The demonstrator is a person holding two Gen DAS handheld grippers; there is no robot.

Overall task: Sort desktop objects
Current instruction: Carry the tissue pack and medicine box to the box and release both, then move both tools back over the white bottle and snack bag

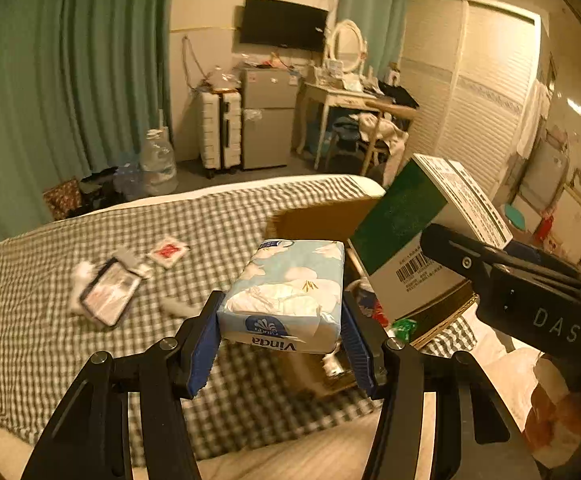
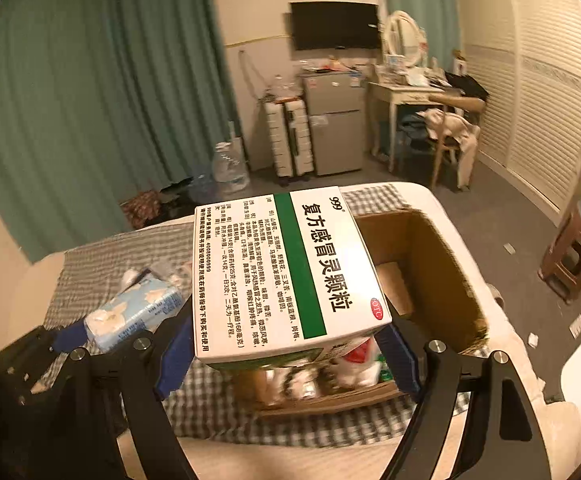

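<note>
Holding two packages aloft, both grippers angled downward.
Left gripper (image 1: 280, 334) pinches the tissue pack (image 1: 286, 292) between its pads; right gripper (image 2: 286, 350) clamps the medicine box (image 2: 286, 276).

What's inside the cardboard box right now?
The cardboard box shows a bare brown floor at its far end and blurred red, white and green packets near its front. The medicine box covers the rest.

Left tool (image 1: 280, 334): pointing forward and downward, blue pads (image 1: 204, 344) pressed against both sides of a tissue pack (image 1: 286, 292), lifted off the bed. Right tool (image 2: 290, 344): alongside to the right, likewise angled downward, jaws set wider, clamping a white-and-green medicine box (image 2: 282, 276) held aloft.
</note>
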